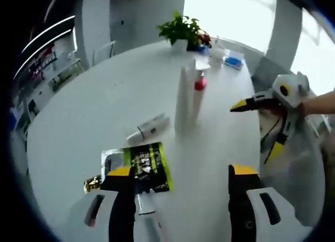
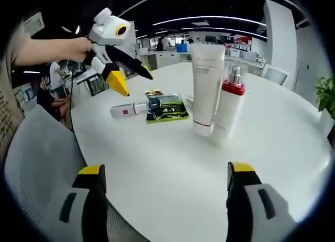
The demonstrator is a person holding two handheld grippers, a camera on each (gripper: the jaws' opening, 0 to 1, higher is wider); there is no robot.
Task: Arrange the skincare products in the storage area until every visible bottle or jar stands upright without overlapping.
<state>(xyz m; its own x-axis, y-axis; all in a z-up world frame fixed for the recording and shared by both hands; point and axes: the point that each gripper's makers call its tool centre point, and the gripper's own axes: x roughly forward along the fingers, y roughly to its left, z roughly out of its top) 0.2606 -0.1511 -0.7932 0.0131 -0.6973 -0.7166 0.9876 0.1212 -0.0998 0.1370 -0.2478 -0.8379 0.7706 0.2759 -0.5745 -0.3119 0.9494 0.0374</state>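
Currently both grippers hover above the round white worktop (image 2: pixel 172 163), nothing gripped. Left gripper (image 1: pixel 183 179): jaws wide apart, empty, over the near edge by the flat sachets. Right gripper (image 2: pixel 165 176): jaws also wide apart, empty, well short of the products.

Standing: tall white tube (image 2: pixel 206 87) upright on its cap, and the red-collared pump bottle (image 2: pixel 229 103) upright just beside it, maybe touching, can't tell. Lying down: small white tube (image 2: pixel 128 110) on its side, near the green-black sachet (image 2: pixel 168 109), with a silvery packet (image 1: pixel 111 159) and a gold-wrapped item (image 1: pixel 92 184) close by. Sachet seems to overlap the silvery packet in the left gripper view.

Judgement: the small tube is not yet stood up, flat items not yet separated.

Risks:
- The small tube is narrow and round; may roll or squirt out of the jaws if pinched off-centre.
- Standing it on a small cap looks tippy; release too early and it falls.
- The two upright items stand close; a passing jaw could topple one into the other.
- Sachets are flat and slick, hard to pinch; may slide instead.
- Potted plant (image 1: pixel 181 30) and the blue item (image 1: pixel 234 59) sit at the far edge, well apart, low risk.
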